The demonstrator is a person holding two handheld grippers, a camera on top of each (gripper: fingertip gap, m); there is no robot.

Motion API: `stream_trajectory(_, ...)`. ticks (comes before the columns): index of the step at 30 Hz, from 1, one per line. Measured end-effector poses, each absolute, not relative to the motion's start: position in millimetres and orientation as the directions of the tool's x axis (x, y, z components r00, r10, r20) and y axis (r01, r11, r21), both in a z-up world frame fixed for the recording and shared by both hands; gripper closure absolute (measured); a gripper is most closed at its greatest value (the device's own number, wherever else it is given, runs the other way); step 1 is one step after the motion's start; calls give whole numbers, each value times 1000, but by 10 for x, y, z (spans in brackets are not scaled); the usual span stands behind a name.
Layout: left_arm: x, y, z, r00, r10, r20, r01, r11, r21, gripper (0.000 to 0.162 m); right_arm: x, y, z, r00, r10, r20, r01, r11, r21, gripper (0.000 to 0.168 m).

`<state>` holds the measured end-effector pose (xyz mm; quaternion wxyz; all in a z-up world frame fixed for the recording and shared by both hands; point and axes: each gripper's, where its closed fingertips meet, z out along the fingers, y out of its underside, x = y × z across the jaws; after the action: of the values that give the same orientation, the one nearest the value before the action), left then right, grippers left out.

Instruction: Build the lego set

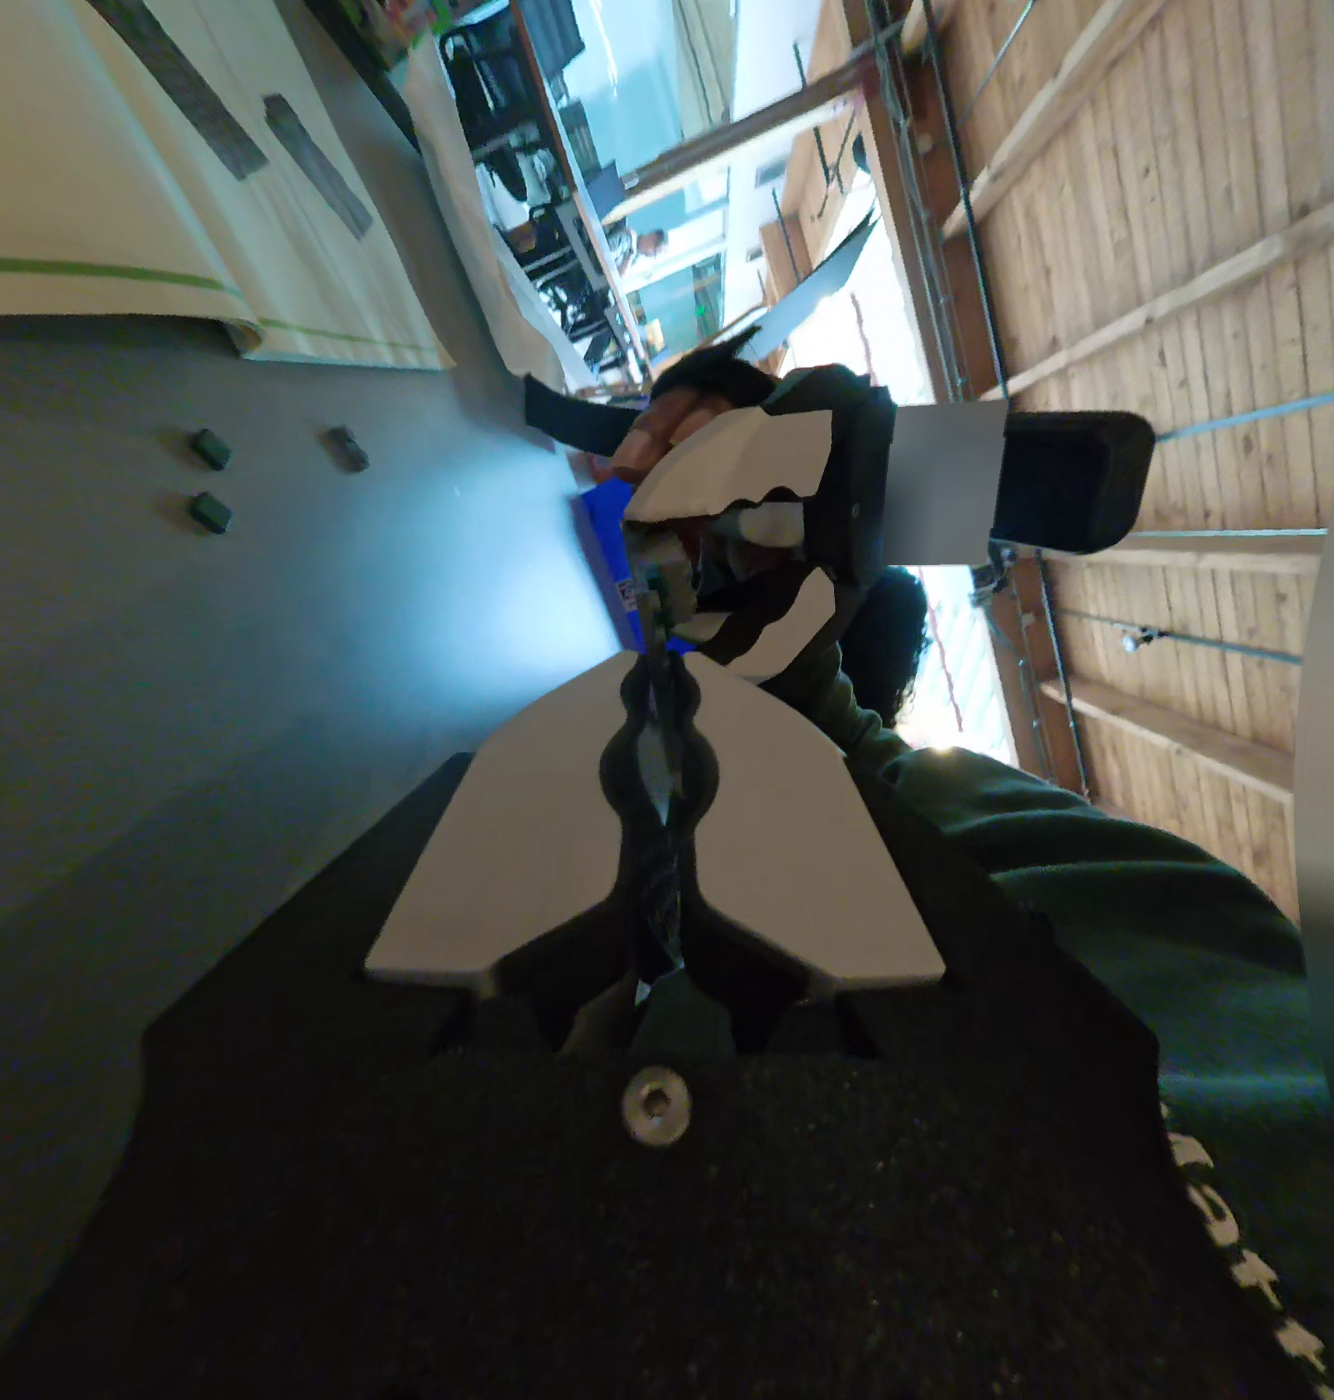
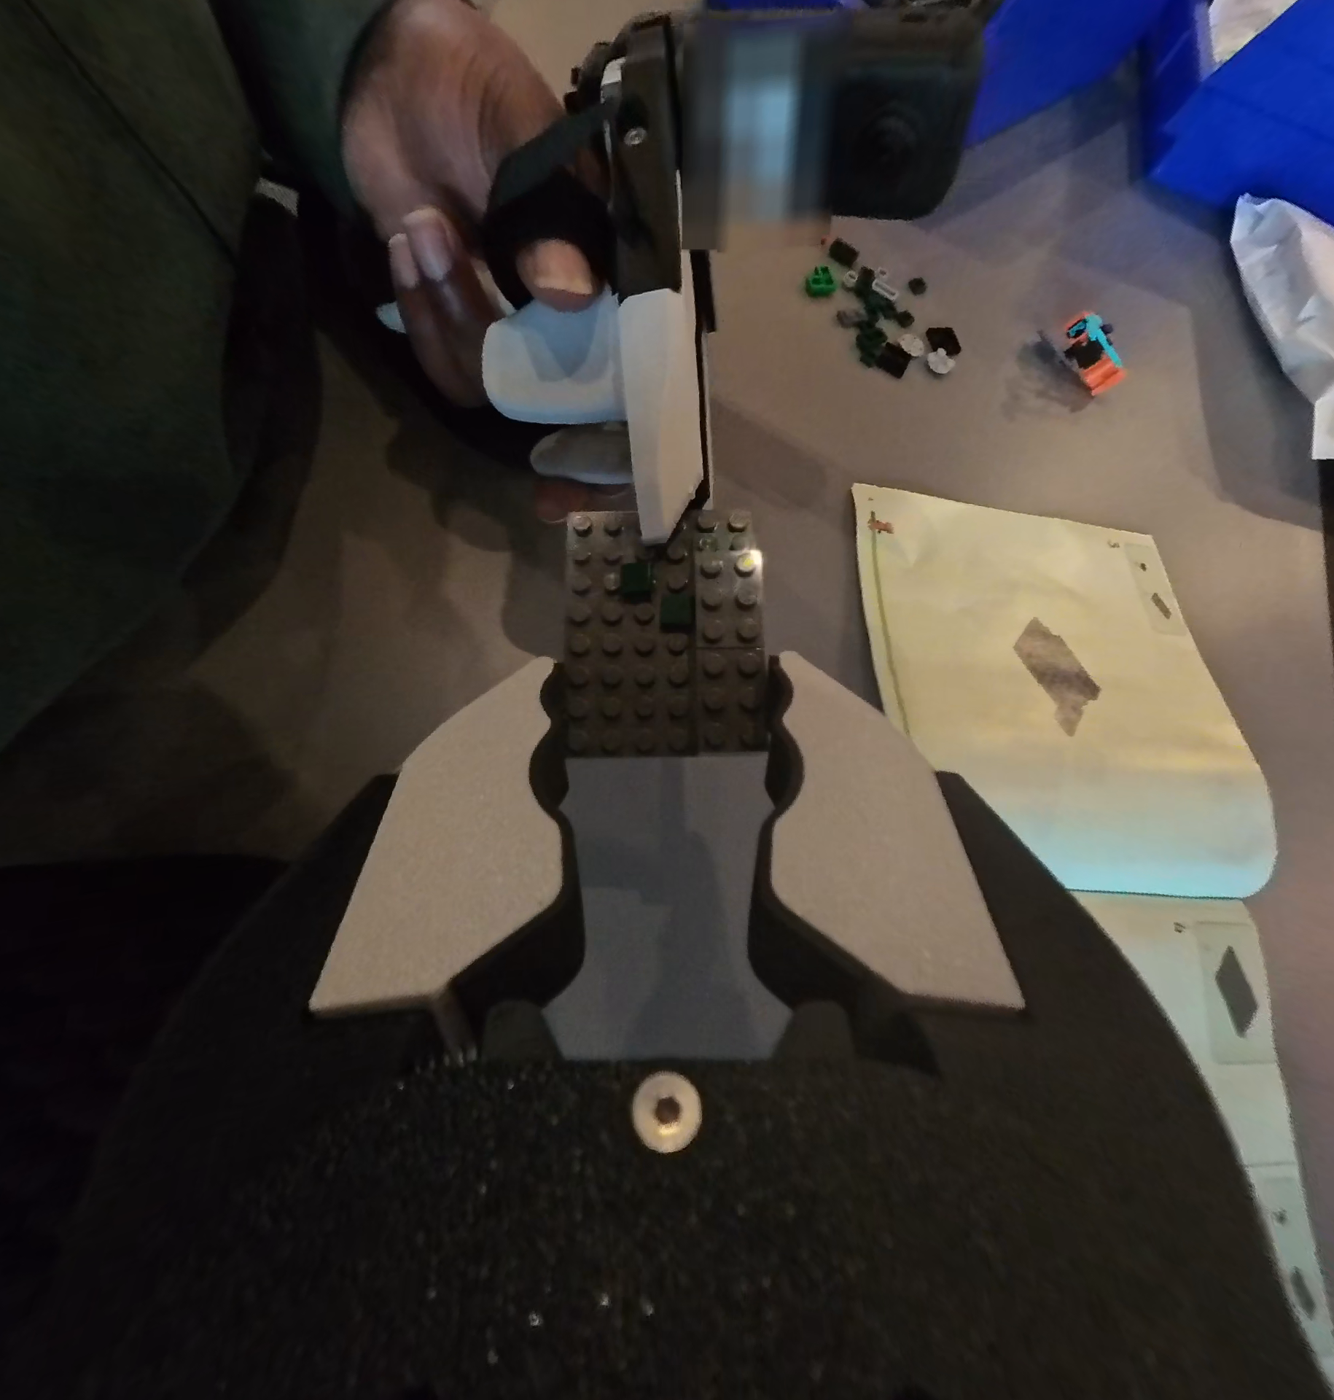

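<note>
Right gripper (image 2: 660, 682): a dark grey studded plate (image 2: 652, 667) is pinched by its near edges between the two spread fingers and held level above the tabletop (image 2: 800, 424).
Left gripper (image 2: 668, 530): its fingers are pressed together, edge-on, with the tip set down on the far part of the plate beside a small dark green piece (image 2: 637, 579); whether anything is pinched cannot be told.
Second green piece (image 2: 675, 610): seated on the studs just nearer.
Loose pieces (image 2: 880, 314): scattered on the tabletop well beyond the plate, with a small orange and teal assembly (image 2: 1323, 352) to their right.
Instruction booklet (image 2: 1050, 697): lying open, right of the plate.
Three small dark bricks (image 1: 209, 448): seen on the tabletop in the left wrist view, near the booklet.
</note>
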<state>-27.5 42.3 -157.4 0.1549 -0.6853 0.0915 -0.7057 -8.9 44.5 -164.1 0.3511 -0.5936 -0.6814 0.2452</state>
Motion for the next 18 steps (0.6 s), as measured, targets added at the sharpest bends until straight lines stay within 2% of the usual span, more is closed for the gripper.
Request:
stream_trajectory(7, -334, 470, -1565, -37, -307, 951, 155, -942, -298, 157, -154, 509, -1565, -36, 984, 176, 628, 159, -761, 122)
stream_trajectory(13, -378, 478, -1545, -51, -309, 950, 173, -939, -297, 157, -165, 587, -1535, 37, 993, 111, 601, 67, -797, 114)
stream_trajectory(15, -396, 495, -1537, -53, -311, 949, 180, -938, -297, 157, -139, 607, -1501, 109, 994, 19, 556, -45, -830, 110)
stream_trajectory(18, -418, 515, -1533, -60, -303, 951, 189, -939, -287, 157, -120, 551, -1542, 210, 936, -283, 425, -348, -835, 104)
